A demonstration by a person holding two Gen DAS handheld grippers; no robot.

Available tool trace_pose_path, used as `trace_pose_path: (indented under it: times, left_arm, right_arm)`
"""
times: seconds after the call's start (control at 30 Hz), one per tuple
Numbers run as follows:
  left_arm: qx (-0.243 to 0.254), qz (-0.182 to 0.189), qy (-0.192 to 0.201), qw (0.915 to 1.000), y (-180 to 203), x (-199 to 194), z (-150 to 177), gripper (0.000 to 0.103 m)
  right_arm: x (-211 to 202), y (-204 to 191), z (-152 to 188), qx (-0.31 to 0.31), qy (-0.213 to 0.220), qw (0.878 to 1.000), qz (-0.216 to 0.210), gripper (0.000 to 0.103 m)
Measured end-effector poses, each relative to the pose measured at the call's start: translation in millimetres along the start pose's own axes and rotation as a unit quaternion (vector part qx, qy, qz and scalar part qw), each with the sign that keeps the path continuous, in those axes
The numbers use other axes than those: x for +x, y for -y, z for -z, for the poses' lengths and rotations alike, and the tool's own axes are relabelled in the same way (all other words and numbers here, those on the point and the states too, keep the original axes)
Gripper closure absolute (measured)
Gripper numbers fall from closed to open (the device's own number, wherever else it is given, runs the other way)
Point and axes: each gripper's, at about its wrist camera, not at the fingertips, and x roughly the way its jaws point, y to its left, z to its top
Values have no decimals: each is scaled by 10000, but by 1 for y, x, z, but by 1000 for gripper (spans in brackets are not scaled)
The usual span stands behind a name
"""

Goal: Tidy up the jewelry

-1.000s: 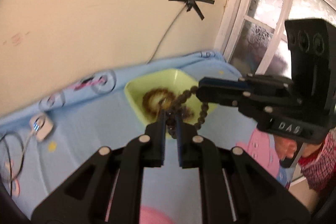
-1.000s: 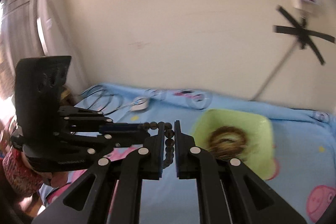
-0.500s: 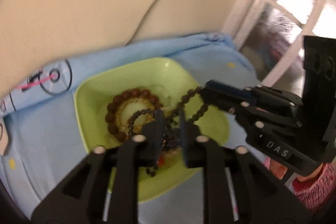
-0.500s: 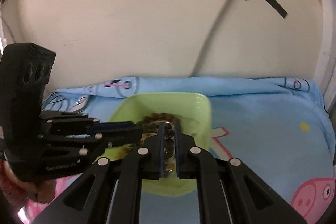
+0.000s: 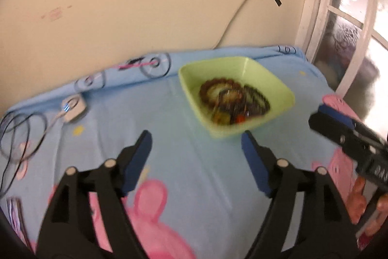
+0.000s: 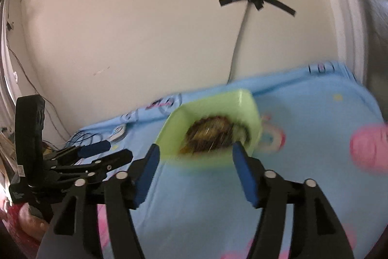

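Both grippers empty, jaws spread wide: left gripper (image 5: 196, 145) and right gripper (image 6: 194, 157) hang above the blue cartoon sheet (image 5: 169, 137), short of the green tray (image 5: 278, 86), nothing between the pads. Beaded bracelets (image 5: 223, 91) lie heaped inside the tray (dark strand (image 5: 259, 96) curled beside the brown ring, probably one necklace; too blurred to be sure), so this piece looks stowed. White charger (image 5: 72, 108) sits well apart by the wall.
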Motion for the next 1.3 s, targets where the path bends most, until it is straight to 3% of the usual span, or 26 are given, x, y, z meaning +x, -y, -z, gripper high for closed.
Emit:
trace_pose_path:
  times: [0.07,0.13,0.3,0.4,0.7,1.07,1.3]
  left_arm:
    - [-92,-153,7,9998,-3,-11,16,14]
    - [-149,-380,79,9991,-6,-26,34,8]
    - [33,-1156,265,9929,-10,-45,67,6]
    - [-143,-893,248,9956,-18,-48,79,6]
    - [-301,-846,73,9959,-31,-38,97,6]
    - [-274,-908,-51,9955,-31,-31,105,6]
    - [-334,-915,-28,9952,-34,-33,104,6]
  right_arm:
    - [-9,-11,27,240,-58,9995,186,55]
    - [-15,-21,51,442,-100,9977,511,52]
    - [-22,-44,84,350,-146,9953,886,48]
    - [-25,-57,92,264,-173,9953,917,47]
    - [-28,-55,100,562,-140,9932,1009,47]
    - [-29,-66,100,434,-38,9978,507,40]
    - [-22,-48,101,903,-226,9953,249,40]
